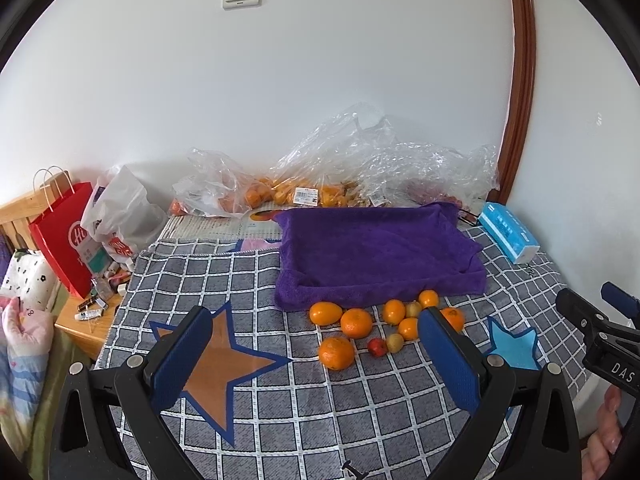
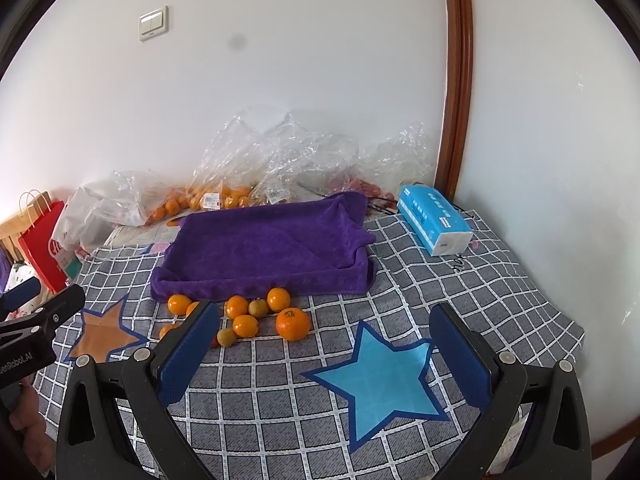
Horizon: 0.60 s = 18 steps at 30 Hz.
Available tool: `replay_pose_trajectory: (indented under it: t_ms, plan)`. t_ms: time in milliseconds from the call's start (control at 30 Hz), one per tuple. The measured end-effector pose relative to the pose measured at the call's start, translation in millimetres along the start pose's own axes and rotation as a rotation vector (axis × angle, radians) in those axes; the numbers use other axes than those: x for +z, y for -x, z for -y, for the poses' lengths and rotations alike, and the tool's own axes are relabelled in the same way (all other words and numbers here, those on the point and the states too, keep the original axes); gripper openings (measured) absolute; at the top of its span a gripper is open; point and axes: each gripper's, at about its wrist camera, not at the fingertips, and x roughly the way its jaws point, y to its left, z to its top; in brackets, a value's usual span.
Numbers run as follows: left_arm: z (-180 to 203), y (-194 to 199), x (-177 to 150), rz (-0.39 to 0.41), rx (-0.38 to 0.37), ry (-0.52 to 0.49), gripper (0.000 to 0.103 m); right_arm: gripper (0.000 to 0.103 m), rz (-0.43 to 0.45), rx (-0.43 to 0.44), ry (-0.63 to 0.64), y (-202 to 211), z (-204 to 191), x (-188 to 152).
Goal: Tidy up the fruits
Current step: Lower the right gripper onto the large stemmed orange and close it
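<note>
Several loose fruits lie on the checked cloth just in front of a purple towel-lined tray (image 1: pixel 372 252) (image 2: pixel 260 248): large oranges (image 1: pixel 336 353) (image 2: pixel 293 323), smaller orange ones (image 1: pixel 326 313) (image 2: pixel 245 325), small yellowish fruits (image 1: pixel 395 342) (image 2: pixel 258 307) and one small red fruit (image 1: pixel 377 347). My left gripper (image 1: pixel 316 330) is open, hovering short of the pile, nothing between its blue pads. My right gripper (image 2: pixel 325 324) is open too, empty, above the cloth right of the fruits; its left finger hides part of the pile.
Clear plastic bags (image 1: pixel 320 168) (image 2: pixel 276 160) with more oranges sit against the wall behind the tray. A blue tissue pack (image 1: pixel 508 236) (image 2: pixel 434 218) lies at the right. A red paper bag (image 1: pixel 64 236) and white bags stand at the left, beside a wooden stand.
</note>
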Motion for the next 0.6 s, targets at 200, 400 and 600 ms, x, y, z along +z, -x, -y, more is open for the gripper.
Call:
replay_pose_trajectory:
  t_ms: [200,400,600]
  plan:
    - [-4.9,-11.7,7.1,0.001,-0.018,0.006,0.103,0.103,-0.022,0.004,-0.007,-15.7,3.9,6.3]
    - [-10.4,-39.3,8.2,-0.047,-0.03,0.027,0.103,0.103,-0.031,0.003,-0.07,-34.9,18.3,10.1]
    - [-17.4,-68.9,-0.5,-0.067,-0.022,0.042,0.102,0.103,-0.025,-0.01,-0.018,-60.1,16.5,5.3]
